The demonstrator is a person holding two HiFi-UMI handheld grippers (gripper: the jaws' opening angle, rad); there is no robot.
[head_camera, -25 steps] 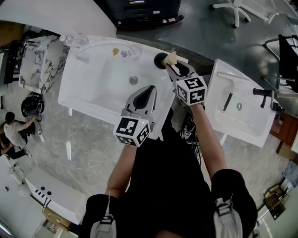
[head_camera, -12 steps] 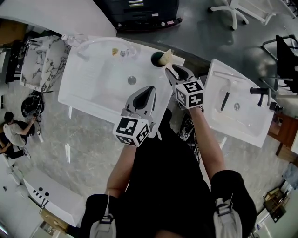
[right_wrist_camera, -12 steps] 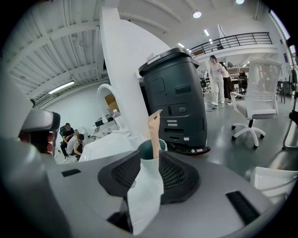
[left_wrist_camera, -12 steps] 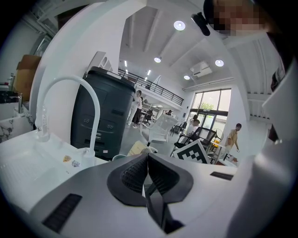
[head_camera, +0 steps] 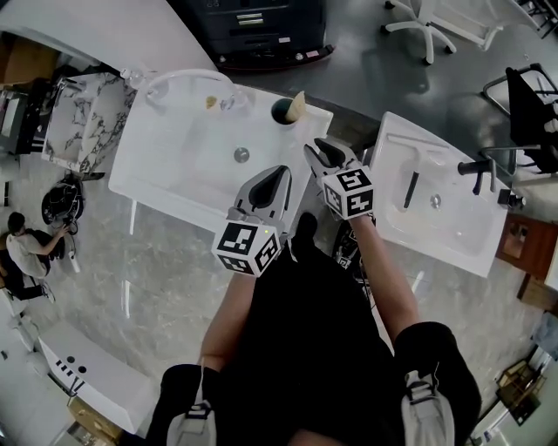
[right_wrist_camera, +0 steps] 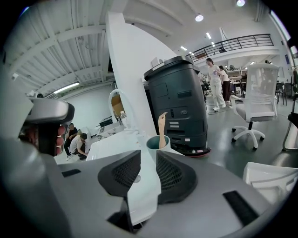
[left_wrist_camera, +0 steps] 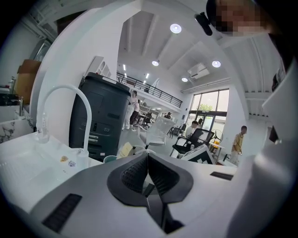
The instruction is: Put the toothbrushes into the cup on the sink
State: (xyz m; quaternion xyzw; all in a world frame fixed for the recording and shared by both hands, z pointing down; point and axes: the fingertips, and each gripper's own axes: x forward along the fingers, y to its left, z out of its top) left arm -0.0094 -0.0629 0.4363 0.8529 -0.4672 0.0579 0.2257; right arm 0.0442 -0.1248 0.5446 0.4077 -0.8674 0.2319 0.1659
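Observation:
A teal cup (head_camera: pixel 281 111) stands on the back right corner of the white sink (head_camera: pixel 174 165), with a pale toothbrush (head_camera: pixel 297 104) sticking out of it. My right gripper (head_camera: pixel 316 150) hovers near the sink's right edge, short of the cup, open and empty. In the right gripper view the cup (right_wrist_camera: pixel 157 142) and toothbrush (right_wrist_camera: pixel 161 128) show just beyond the parted jaws of the right gripper (right_wrist_camera: pixel 148 160). My left gripper (head_camera: pixel 281 167) is over the sink's front right part, shut with nothing in it. In the left gripper view, the cup (left_wrist_camera: pixel 111 159) is beyond the left gripper (left_wrist_camera: pixel 147 158).
A white arched faucet (head_camera: pixel 187 80) rises at the back of the sink, with small items beside it. A second white basin (head_camera: pixel 436 205) stands to the right, and a dark machine (head_camera: pixel 261 26) behind. People and office chairs are farther off.
My right gripper has drawn back from the cup toward me; the toothbrush stays in the cup. The left gripper has hardly moved.

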